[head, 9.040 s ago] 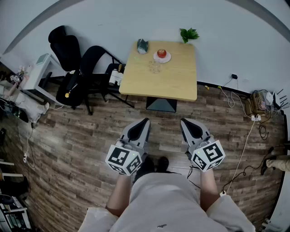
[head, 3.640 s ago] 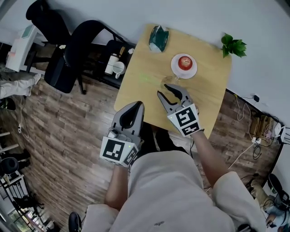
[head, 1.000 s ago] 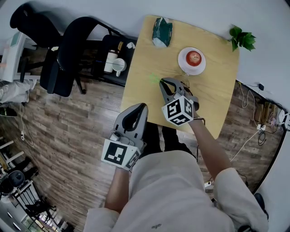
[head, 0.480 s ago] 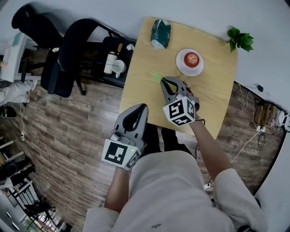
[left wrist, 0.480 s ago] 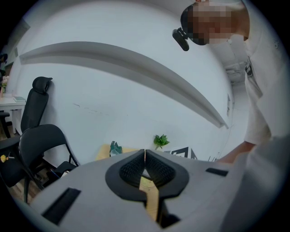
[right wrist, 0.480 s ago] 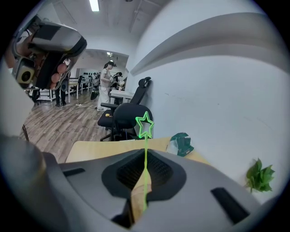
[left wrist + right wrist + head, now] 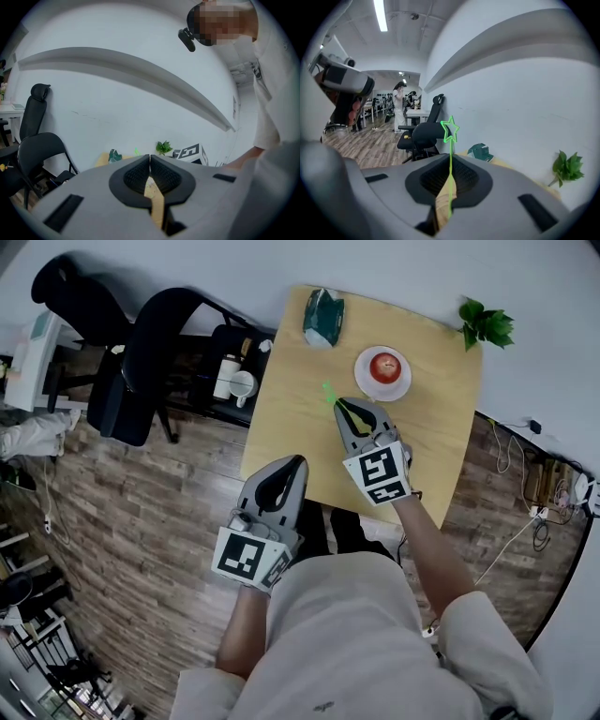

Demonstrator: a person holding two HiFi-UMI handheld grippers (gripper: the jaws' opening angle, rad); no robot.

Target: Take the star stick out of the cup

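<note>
Right gripper (image 7: 449,155) is clamped down on the star stick (image 7: 450,129). The thin green stem runs straight up between the two ribbed pads, and the little outlined star pokes out well past the tips. So the stick is in the right tongs, held over the wooden table (image 7: 441,427), with the star end toward the table's left half.

Left gripper (image 7: 150,157) has its jaws pressed together with nothing in them, just a sliver of tabletop showing through the gap lower down.

Pose-wise, the right arm is stretched out forward over the table, forearm bare below a white sleeve, tongs pointing away from the body. The left hand is tucked in closer to the torso, around the table's near edge, aimed forward too and well behind the right one.

Further out on the table there's a white plate (image 7: 397,390) with a red apple (image 7: 384,366) just past the right tongs, a green packet (image 7: 322,315) near the far edge, and a small plant (image 7: 485,324) at the far right corner. Black office chairs (image 7: 150,343) sit off to the left.
</note>
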